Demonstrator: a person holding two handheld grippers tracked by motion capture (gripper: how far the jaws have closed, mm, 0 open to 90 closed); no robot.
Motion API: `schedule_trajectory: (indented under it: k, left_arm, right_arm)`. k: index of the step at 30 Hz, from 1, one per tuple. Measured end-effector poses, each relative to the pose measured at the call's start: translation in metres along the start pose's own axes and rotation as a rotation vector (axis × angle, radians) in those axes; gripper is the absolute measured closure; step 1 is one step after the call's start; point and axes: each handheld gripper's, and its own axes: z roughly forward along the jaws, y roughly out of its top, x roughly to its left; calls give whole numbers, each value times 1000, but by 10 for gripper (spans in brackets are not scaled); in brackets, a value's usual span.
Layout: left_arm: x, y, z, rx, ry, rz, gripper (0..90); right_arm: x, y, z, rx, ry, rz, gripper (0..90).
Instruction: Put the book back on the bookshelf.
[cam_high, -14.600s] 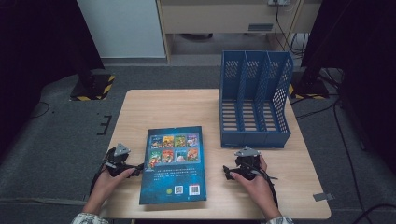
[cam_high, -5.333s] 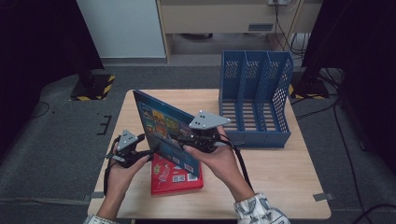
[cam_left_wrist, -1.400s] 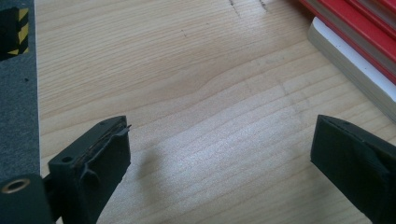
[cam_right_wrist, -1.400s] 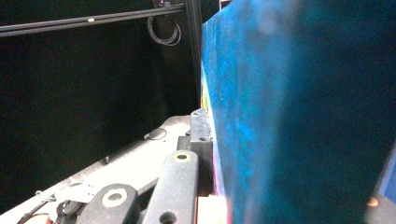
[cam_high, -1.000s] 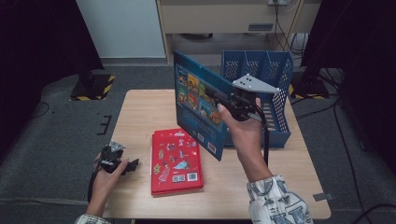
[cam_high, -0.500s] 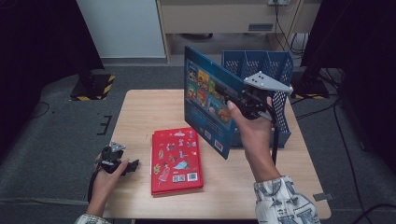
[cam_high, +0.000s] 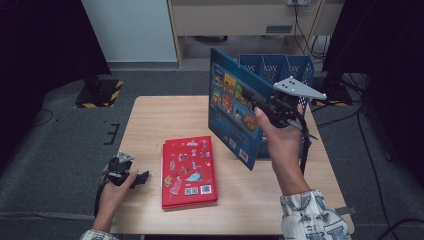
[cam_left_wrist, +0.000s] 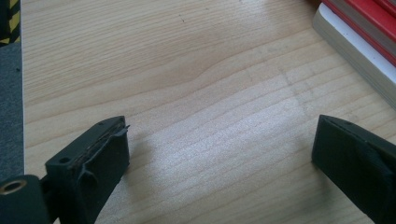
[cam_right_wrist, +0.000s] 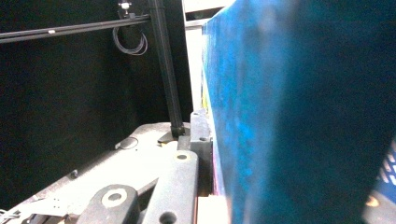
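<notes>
My right gripper (cam_high: 274, 107) is shut on a large blue book (cam_high: 231, 107), held upright and tilted in the air in front of the blue file rack (cam_high: 280, 67). In the right gripper view the blue book (cam_right_wrist: 299, 112) stands close against one jaw. A red book (cam_high: 189, 170) lies flat on the wooden table (cam_high: 160, 115), left of the raised book. My left gripper (cam_high: 137, 178) rests open on the table near its front left corner, a short way left of the red book. In the left gripper view its jaws stand wide apart over bare wood, with the red book's edge (cam_left_wrist: 359, 42) at the upper right.
The blue file rack with several slots stands at the table's back right. Dark floor surrounds the table, and a black stand with a yellow-striped base (cam_high: 97, 92) sits off to the left. A cabinet (cam_high: 240, 20) lines the far wall.
My right gripper has carried the blue book up and to the right, toward the file rack. The left gripper and the red book have stayed put.
</notes>
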Motion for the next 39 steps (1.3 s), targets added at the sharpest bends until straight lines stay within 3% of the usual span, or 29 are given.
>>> schedule_trajectory:
  k: [13,39]
  left_arm:
    - [3,-1,1,2,-11,-24,20]
    - [2,-1,1,0,-12,-22,17]
  right_arm:
    - [-14,-2,-12,0,-32,7,830]
    - [-36,0,-33,-3,-96,20,830]
